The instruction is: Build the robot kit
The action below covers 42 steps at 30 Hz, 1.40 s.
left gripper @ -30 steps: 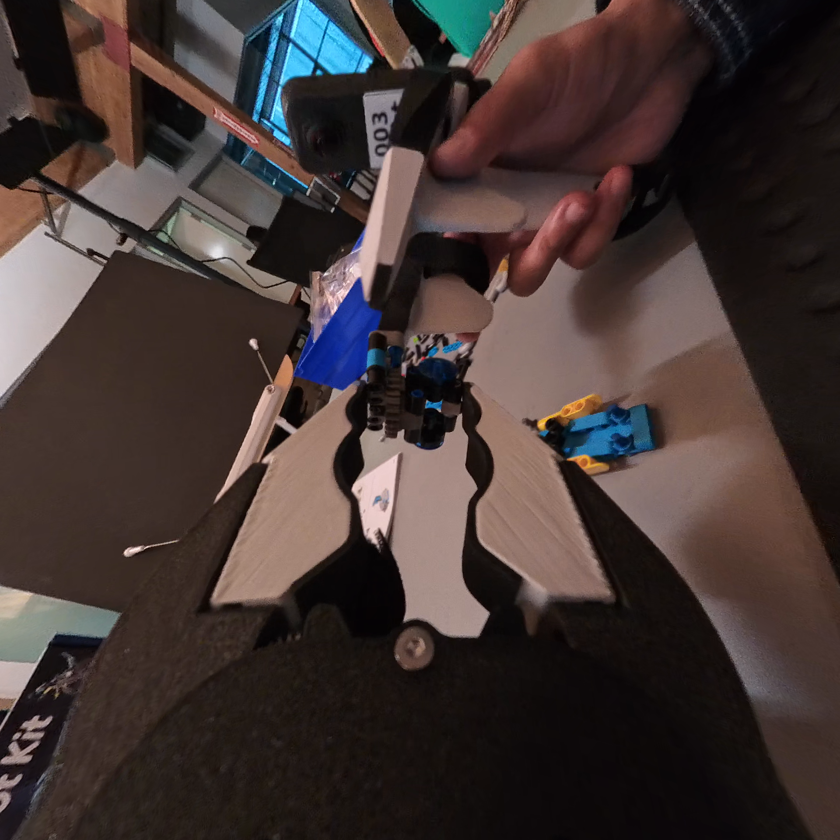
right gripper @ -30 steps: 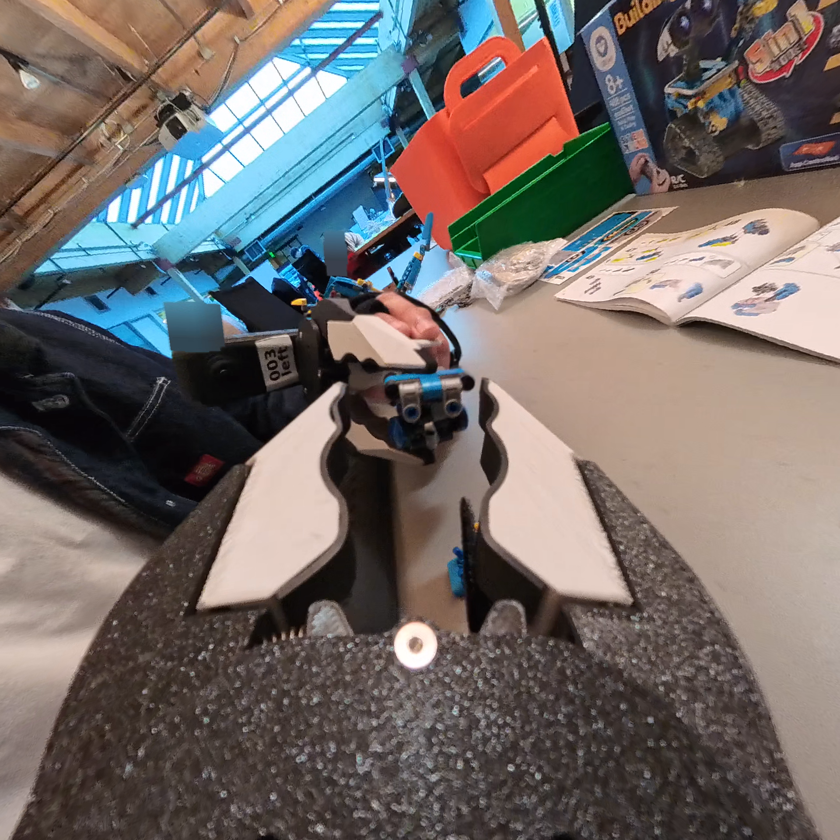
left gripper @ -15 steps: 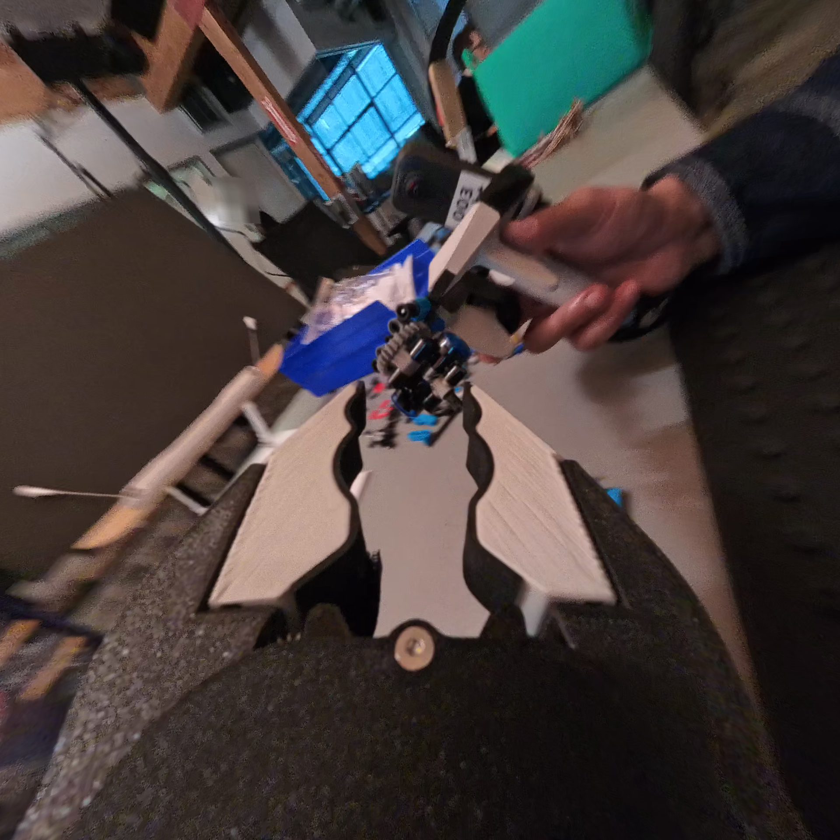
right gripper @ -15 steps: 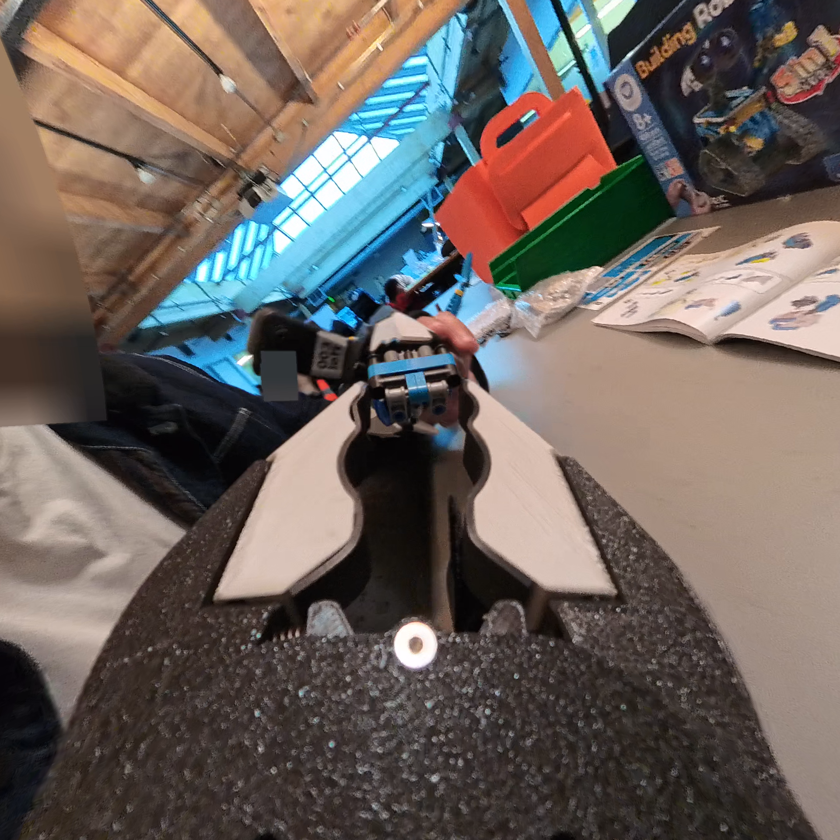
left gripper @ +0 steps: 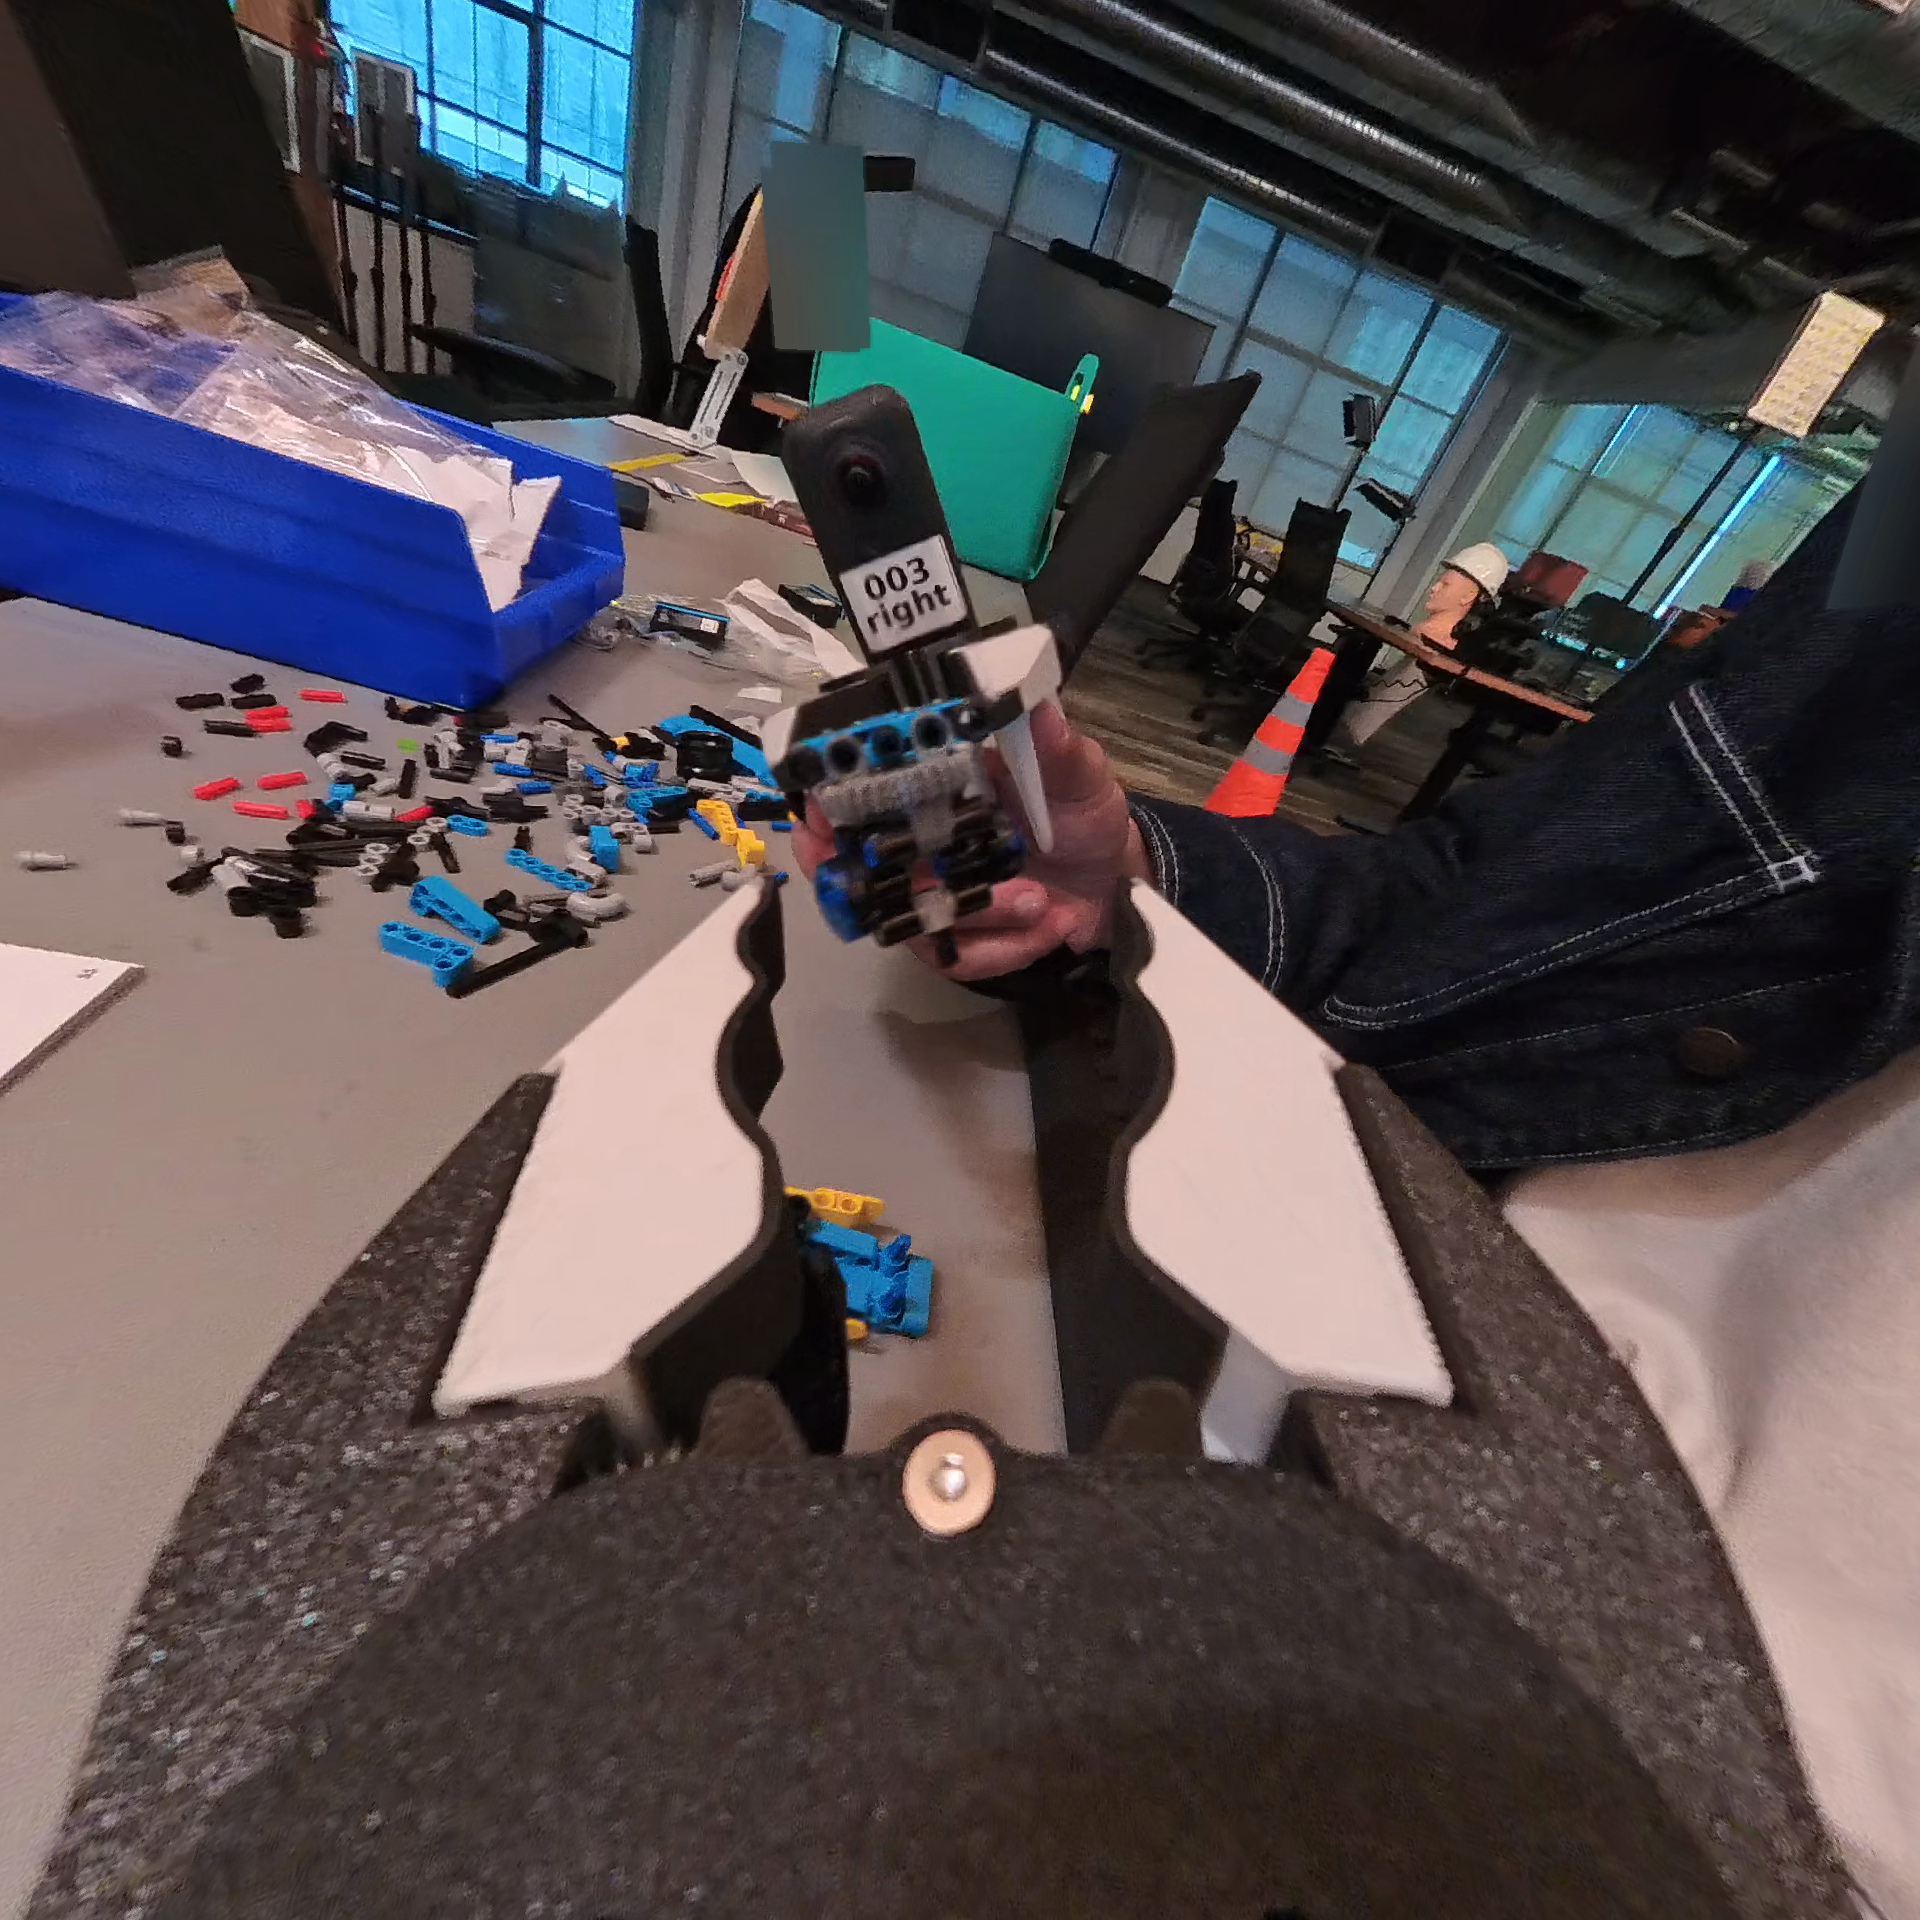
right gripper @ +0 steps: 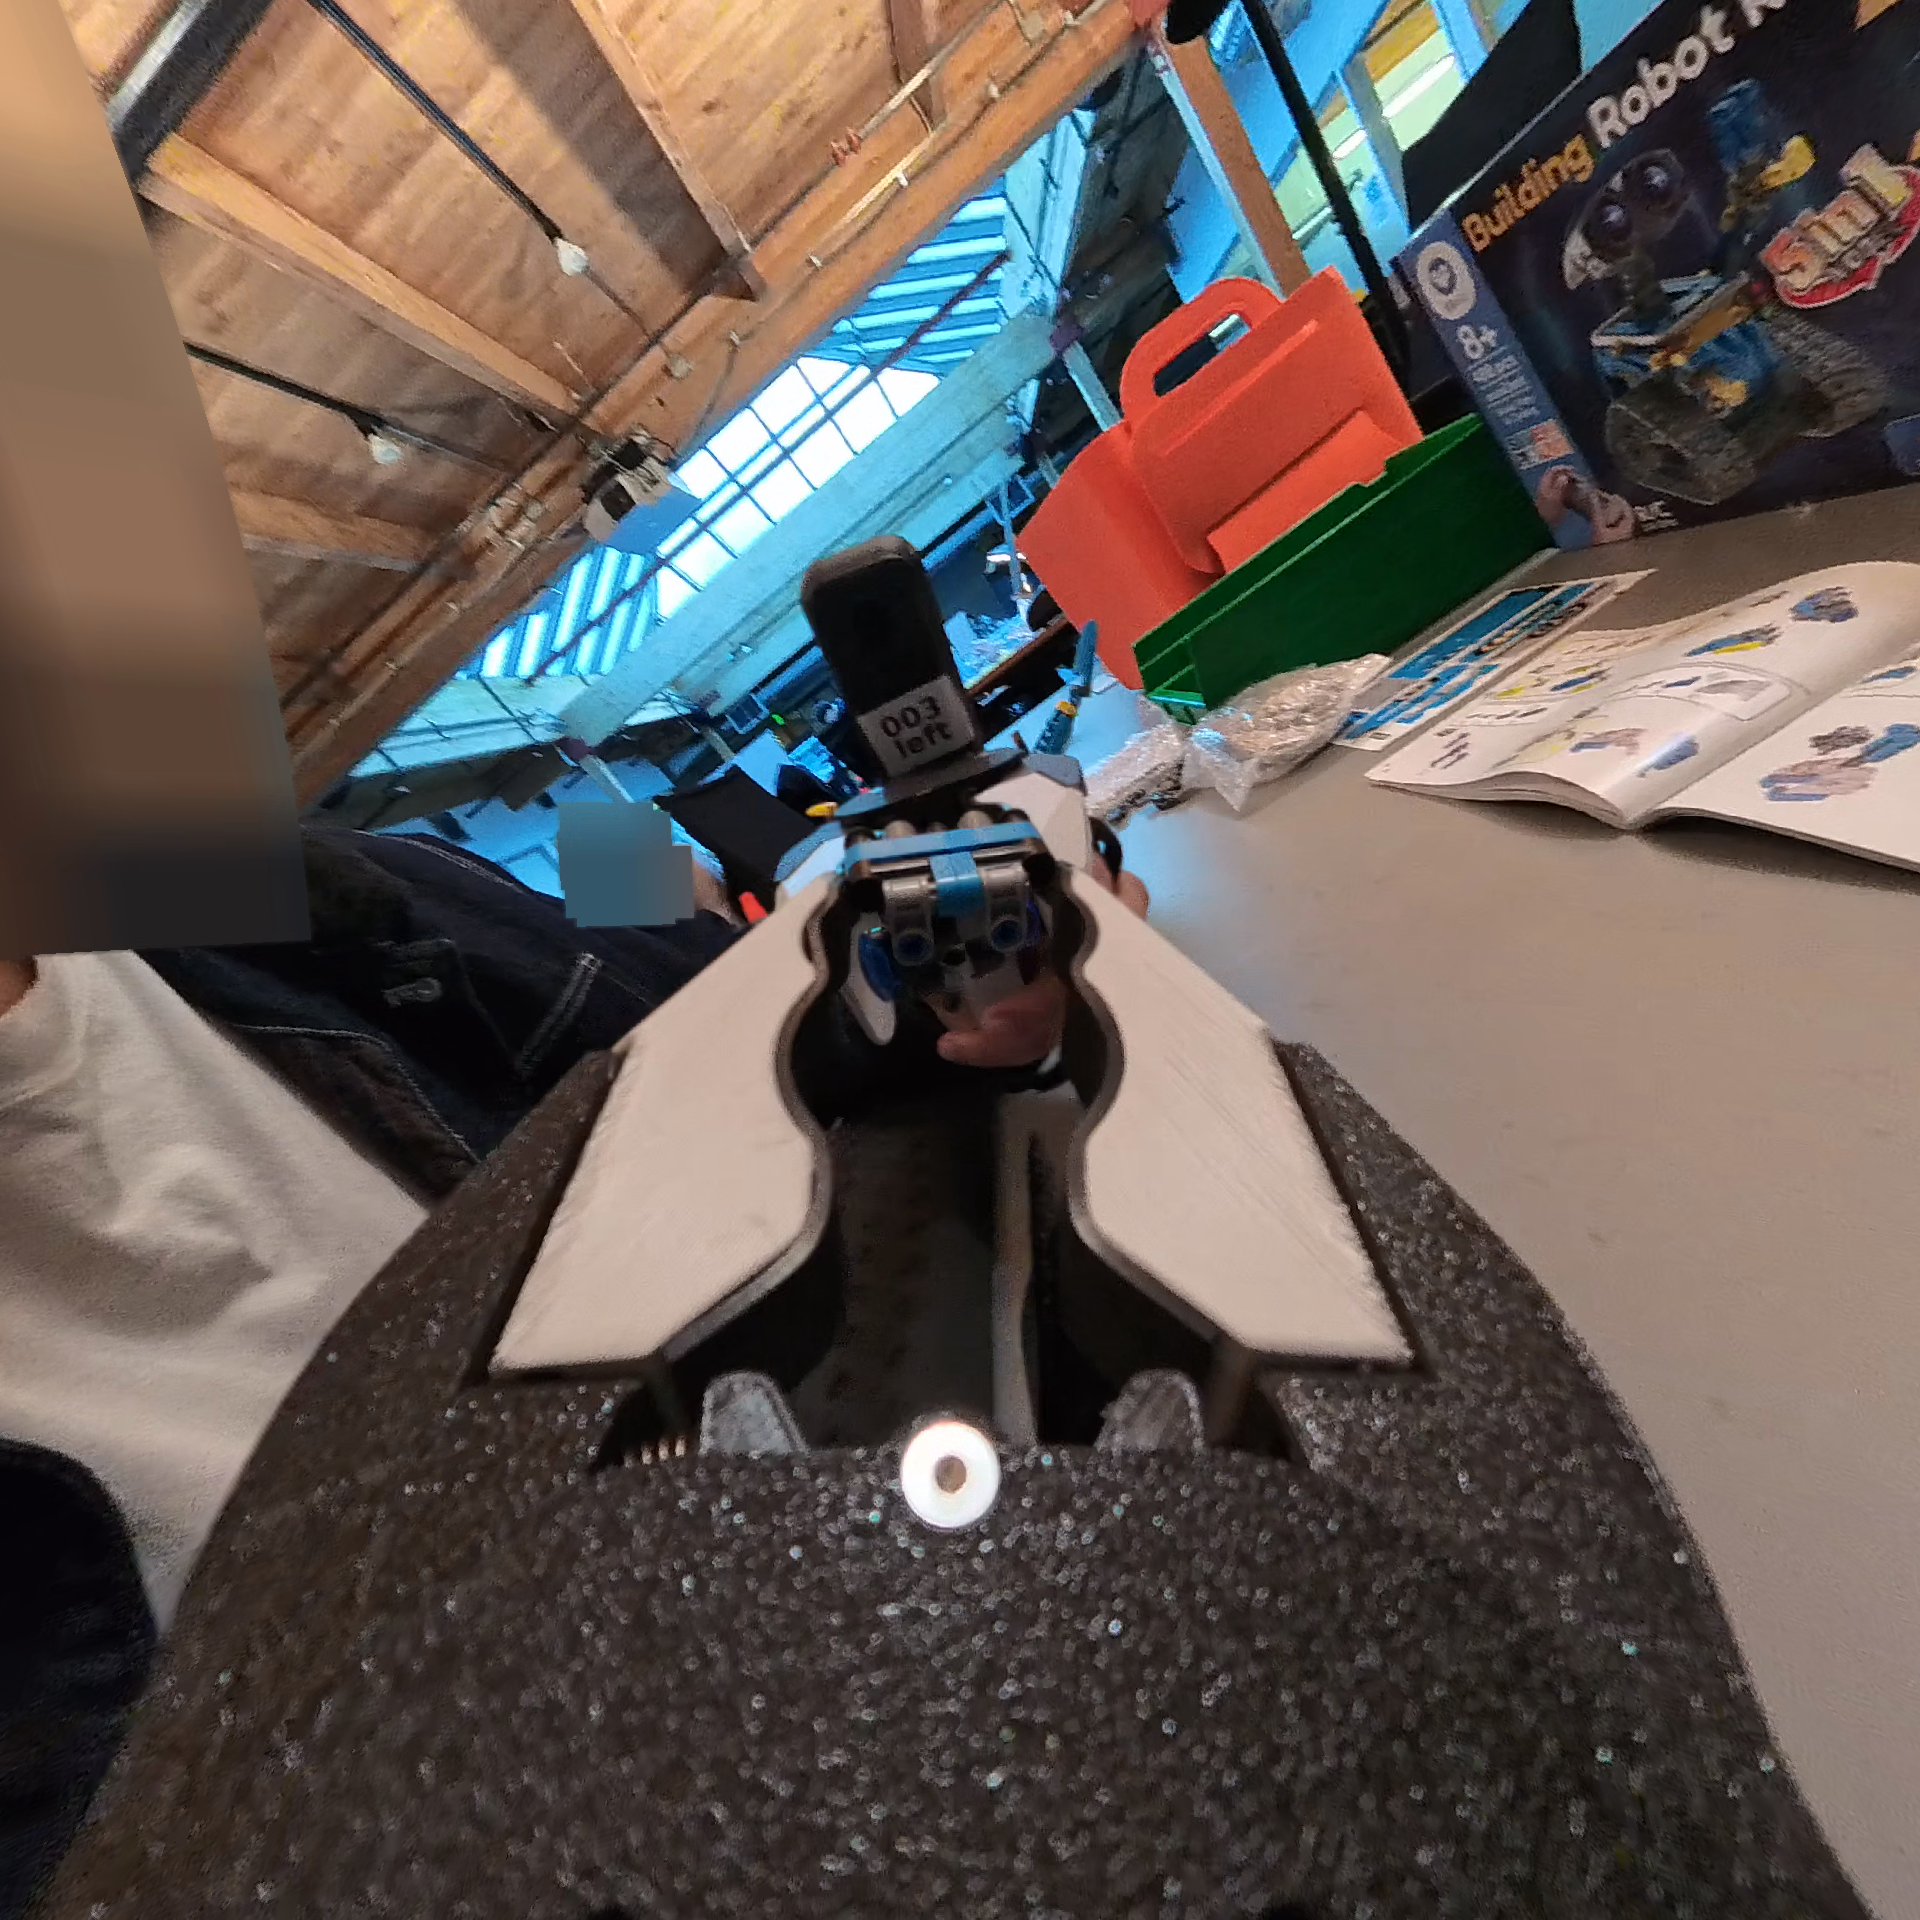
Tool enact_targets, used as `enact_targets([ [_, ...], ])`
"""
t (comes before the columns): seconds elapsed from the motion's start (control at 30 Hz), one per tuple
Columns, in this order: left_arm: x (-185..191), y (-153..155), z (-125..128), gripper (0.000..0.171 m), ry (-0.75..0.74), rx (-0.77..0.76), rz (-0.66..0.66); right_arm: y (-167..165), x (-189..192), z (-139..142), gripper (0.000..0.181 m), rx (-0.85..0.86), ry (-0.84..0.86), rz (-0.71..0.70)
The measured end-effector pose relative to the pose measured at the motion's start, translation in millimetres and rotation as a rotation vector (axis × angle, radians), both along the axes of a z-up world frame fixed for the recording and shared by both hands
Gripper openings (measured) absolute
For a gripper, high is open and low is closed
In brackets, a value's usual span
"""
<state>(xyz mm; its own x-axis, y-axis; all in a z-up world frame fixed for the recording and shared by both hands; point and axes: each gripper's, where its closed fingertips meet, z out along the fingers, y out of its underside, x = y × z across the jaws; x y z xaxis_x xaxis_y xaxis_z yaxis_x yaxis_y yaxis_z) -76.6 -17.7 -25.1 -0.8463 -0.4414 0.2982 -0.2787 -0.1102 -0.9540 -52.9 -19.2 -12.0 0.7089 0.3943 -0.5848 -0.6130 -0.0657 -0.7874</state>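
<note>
A small brick assembly point(left gripper: 902, 831) of black, blue and grey pieces is held above the grey table point(left gripper: 208, 1143). My right gripper point(right gripper: 945, 920) is shut on it point(right gripper: 951, 904), fingertips pressed against its two sides. In the left wrist view the right gripper point(left gripper: 904, 790) points towards me, held by a hand point(left gripper: 1081, 831). My left gripper point(left gripper: 951, 899) is open wide and empty, its tips just short of the assembly. The left gripper's camera body point(right gripper: 883, 644) shows behind the assembly in the right wrist view.
A pile of loose pieces point(left gripper: 499, 821) lies before a blue bin point(left gripper: 260, 540). A small blue and yellow build point(left gripper: 873, 1273) lies under my left gripper. An open booklet point(right gripper: 1662, 727), plastic bags point(right gripper: 1268, 717), green tray point(right gripper: 1351, 592), orange case point(right gripper: 1226, 468) and kit box point(right gripper: 1662, 260) stand on the right. My left and right fingertips are right by each other.
One second ago my left gripper held the assembly and my right was open. The right closed on it; the left has let go, opened wide and both have swung upright.
</note>
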Motion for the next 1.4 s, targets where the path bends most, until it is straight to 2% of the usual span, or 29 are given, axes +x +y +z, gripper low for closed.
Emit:
enact_targets([
  [0.1,5.5,-0.7,-5.2,0.056,-0.015,0.044,0.048,3.8,-2.2,-4.2,0.038,-0.023,-0.042,-0.017],
  [0.2,8.6,-1.8,-15.0,0.055,-0.012,0.102,0.067,8.5,-4.5,-11.4,0.038,-0.060,-0.072,-0.023],
  [0.3,11.0,0.7,-20.7,0.043,-0.015,0.147,0.078,11.8,-4.5,-18.3,0.038,-0.095,-0.099,-0.038],
  [0.5,-7.3,-3.4,-7.3,0.038,0.127,-0.034,-0.125,7.0,-17.4,-9.9,0.038,-0.046,-0.006,0.082],
  [0.63,-3.6,-3.5,-15.5,0.038,0.163,-0.016,-0.117,9.5,-13.0,-16.2,0.039,-0.076,-0.011,0.054],
  [0.8,-1.8,1.0,-10.2,0.037,0.204,-0.086,-0.136,9.4,-9.3,-15.6,0.036,-0.071,0.012,0.046],
  [0.9,3.6,4.1,-15.4,0.037,0.185,-0.045,-0.094,11.0,-3.5,-20.9,0.036,-0.100,0.004,0.013],
  [1.0,23.7,20.7,-33.9,0.037,0.092,0.170,0.090,13.7,18.4,-39.0,0.037,-0.193,-0.059,-0.127],
  [1.1,41.7,49.1,-55.9,0.037,-0.094,0.541,0.291,19.4,26.6,-51.2,0.048,-0.270,-0.146,-0.205],
  [1.2,51.8,77.3,-78.0,0.037,-0.264,0.945,0.398,37.3,31.4,-59.2,0.052,-0.349,-0.270,-0.225],
  [1.3,56.2,103.2,-99.7,0.037,-0.387,1.299,0.417,68.1,35.8,-69.3,0.049,-0.441,-0.300,-0.148],
  [1.4,55.1,105.5,-110.2,0.037,-0.396,1.363,0.396,93.4,27.8,-98.3,0.050,-0.570,-0.385,0.006],
])
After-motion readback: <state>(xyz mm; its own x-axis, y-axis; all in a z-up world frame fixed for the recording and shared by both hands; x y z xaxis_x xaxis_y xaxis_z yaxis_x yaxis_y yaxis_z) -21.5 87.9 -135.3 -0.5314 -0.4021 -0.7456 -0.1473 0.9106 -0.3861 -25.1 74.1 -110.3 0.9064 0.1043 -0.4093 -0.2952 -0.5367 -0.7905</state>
